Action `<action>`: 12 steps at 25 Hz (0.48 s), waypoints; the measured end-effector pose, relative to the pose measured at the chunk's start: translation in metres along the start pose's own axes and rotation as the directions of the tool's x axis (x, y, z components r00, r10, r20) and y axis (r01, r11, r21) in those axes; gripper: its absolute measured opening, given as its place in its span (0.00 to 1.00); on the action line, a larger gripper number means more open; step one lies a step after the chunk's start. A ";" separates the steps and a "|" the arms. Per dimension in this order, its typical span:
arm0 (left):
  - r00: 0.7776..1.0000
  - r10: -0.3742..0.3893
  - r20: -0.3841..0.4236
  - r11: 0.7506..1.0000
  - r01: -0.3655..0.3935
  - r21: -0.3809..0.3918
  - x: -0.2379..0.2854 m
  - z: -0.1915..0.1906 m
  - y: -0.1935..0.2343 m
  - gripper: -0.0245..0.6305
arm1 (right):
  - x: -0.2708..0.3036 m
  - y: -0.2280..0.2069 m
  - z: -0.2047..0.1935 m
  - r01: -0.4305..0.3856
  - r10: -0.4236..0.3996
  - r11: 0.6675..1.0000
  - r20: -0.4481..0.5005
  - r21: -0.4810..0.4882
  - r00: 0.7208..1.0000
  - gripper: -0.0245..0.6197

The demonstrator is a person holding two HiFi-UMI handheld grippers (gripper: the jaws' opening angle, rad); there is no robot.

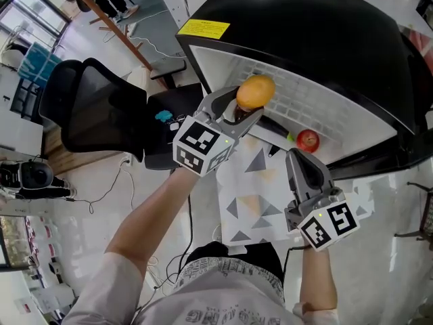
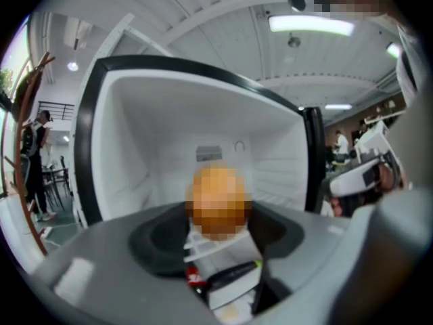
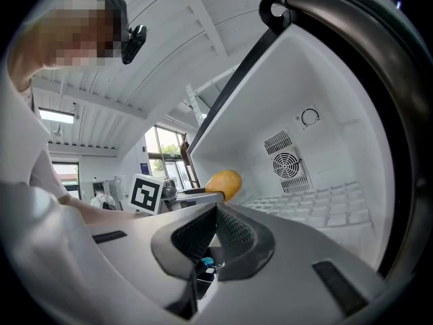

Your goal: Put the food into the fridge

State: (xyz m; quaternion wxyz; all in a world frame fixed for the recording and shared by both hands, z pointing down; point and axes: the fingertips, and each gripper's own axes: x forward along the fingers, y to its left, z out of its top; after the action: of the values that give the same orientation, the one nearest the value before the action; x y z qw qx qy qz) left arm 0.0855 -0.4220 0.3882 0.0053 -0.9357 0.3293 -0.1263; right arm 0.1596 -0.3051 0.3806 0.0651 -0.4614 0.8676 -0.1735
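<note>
Cavity of the white, black-framed fridge [image 1: 338,90] lies dead ahead of your left gripper [image 1: 249,110], clamped on the round orange fruit [image 1: 256,92]; your right gripper [image 1: 302,162], closed and empty, sits farther back.

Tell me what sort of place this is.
Probably an office or lab workspace rather than a home kitchen: there is a black office chair, a ceiling strip light and an open fridge set among them.

Bright ceiling light [image 2: 311,24] overhead; fisheye edges bend, foreground blurred.
</note>
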 end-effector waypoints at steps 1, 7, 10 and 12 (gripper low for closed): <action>1.000 0.002 -0.001 1.000 -0.002 0.004 0.005 0.000 0.001 0.45 | 0.000 -0.001 -0.001 0.001 -0.001 1.000 0.003 -0.002 1.000 0.03; 1.000 0.022 -0.011 1.000 -0.022 0.020 0.030 0.003 0.008 0.45 | 0.001 -0.005 -0.002 -0.005 0.005 1.000 0.000 -0.017 1.000 0.03; 0.999 0.035 -0.033 0.999 -0.034 0.028 0.042 0.000 0.012 0.45 | 0.002 -0.009 0.001 -0.009 0.010 1.000 0.005 -0.027 1.000 0.03; 0.998 0.045 -0.049 0.998 -0.044 0.037 0.051 -0.004 0.015 0.45 | 0.002 -0.012 0.001 -0.013 0.014 0.999 0.011 -0.029 1.000 0.03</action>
State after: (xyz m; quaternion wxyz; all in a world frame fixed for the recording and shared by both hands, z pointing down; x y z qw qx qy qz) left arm 0.1132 -0.4652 0.4020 0.0168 -0.9245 0.3477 -0.1551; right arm 0.1681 -0.3137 0.3841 0.0646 -0.4575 0.8727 -0.1577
